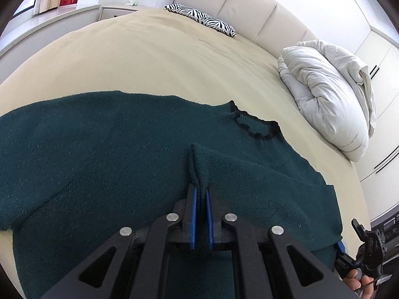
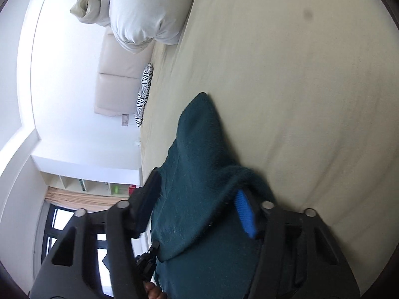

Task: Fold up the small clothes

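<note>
The dark green knit sweater [image 1: 104, 149] lies spread flat on the bed, filling the lower half of the left wrist view. Its round neckline [image 1: 256, 124], trimmed in a darker, wavy ribbed edge, points toward the right of that view. A narrow ridge of the knit [image 1: 198, 164] is drawn up off the surface in a tight pinch near the middle of the garment, with shallow creases running outward from it to the right. In the right wrist view a portion of the same sweater [image 2: 197, 164] is raised off the bed and stands as a tapering flap, its edge curled over near the bottom. The fabric is fuzzy, plain-coloured and unpatterned.
</note>
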A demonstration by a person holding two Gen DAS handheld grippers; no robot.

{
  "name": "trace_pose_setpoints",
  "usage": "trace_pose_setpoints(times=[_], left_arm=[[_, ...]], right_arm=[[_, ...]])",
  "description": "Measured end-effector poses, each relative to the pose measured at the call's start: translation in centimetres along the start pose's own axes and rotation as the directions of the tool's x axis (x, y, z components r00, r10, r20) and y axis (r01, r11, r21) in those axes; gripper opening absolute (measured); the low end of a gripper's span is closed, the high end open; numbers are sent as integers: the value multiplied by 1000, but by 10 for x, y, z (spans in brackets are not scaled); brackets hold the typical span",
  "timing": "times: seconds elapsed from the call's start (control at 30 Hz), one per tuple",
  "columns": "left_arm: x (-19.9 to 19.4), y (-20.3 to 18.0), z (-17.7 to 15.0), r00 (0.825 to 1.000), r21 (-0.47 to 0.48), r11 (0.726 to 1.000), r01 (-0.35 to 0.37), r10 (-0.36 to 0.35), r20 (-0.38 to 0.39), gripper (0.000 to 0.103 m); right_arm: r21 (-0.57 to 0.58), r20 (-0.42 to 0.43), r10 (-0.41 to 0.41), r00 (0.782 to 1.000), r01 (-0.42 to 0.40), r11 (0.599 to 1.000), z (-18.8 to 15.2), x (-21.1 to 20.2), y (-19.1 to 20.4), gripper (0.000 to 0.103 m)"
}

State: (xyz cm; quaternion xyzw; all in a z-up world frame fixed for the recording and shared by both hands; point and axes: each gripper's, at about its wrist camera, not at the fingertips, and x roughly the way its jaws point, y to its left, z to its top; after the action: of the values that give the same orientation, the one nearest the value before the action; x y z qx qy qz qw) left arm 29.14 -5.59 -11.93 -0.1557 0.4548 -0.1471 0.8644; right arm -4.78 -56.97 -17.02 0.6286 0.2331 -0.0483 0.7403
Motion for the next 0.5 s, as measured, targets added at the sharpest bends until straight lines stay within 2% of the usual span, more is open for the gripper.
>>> trace_pose_setpoints(times=[0.07,0.13,0.17,0.23,0.33,0.4,0.47,0.5], left_arm=[[1,-2,0,1000,15,1000,1,-1,-1,8],[2,0,-2,1000,17,1000,4,-4,-3,8],[2,1,-4,1000,14,1000,4,-4,-3,8],[2,0,-5,1000,13,1000,3,-3,2,8],[2,-2,-7,1000,16,1000,2,-2,9,8],[3,-1,-8,1000,21,1000,3,-4,10,8],[6,-1,-9,1000,20,1000,2,-2,9,8],[6,-1,-9,1000,24,1000,0,0,14,8]], right_arm=[[-46,-5,10,1000,-10,999,-5,-5,2,52],[-76,-43,-9,999,6,997,-11,-9,10,58],[-96,-60,9,998,-15,995,-13,-15,18,61],[-189,-53,-5,999,-5,982,-12,-25,40,61],[-344,30,-122,992,125,931,-2,-22,72,61],[-402,39,-233,972,229,886,14,-4,87,61],[-424,72,-290,954,293,857,26,3,98,61],[-462,98,-320,942,328,824,30,11,104,61]])
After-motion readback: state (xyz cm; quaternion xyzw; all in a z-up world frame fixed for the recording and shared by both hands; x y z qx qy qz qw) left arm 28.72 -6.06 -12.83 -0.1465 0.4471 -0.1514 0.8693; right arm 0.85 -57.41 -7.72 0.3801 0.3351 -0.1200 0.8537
